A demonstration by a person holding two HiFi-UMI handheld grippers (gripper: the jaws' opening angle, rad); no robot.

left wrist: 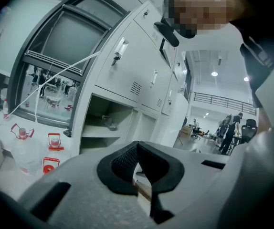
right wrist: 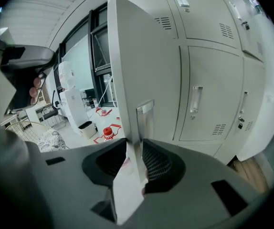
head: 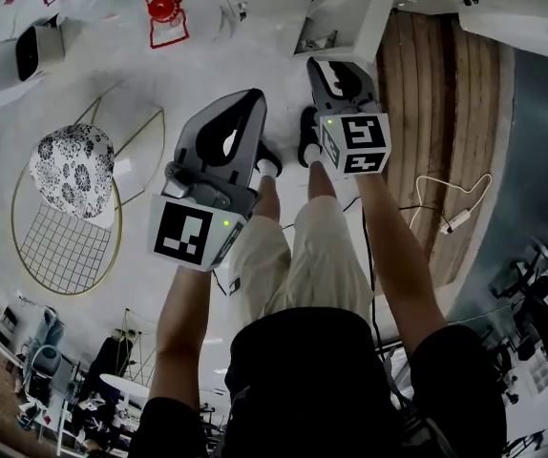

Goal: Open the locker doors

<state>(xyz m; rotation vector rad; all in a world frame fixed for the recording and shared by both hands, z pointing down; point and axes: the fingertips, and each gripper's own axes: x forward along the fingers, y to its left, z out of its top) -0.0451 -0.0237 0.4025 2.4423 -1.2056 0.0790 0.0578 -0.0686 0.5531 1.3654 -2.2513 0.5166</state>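
Note:
In the right gripper view, a white locker door (right wrist: 142, 66) stands swung out edge-on, and its metal handle (right wrist: 145, 120) runs down between my jaws. My right gripper (right wrist: 136, 156) is shut on that door edge at the handle. From the head view the right gripper (head: 338, 72) sits against the white locker (head: 350, 12) ahead of the person's feet. My left gripper (head: 243, 113) hangs beside it, away from the lockers. Its pads (left wrist: 122, 159) meet at the tips with nothing between them. A bank of lockers (left wrist: 137, 70) rises beyond, with one open compartment (left wrist: 106, 123).
Closed locker doors (right wrist: 213, 94) with upright handles lie right of the open door. Red-handled water jugs (head: 162, 8) stand on the floor, and a round wire seat with a patterned cushion (head: 72, 172) is to the left. A white cable (head: 455, 218) lies on the wooden strip (head: 436, 84). People (left wrist: 232, 128) stand far off.

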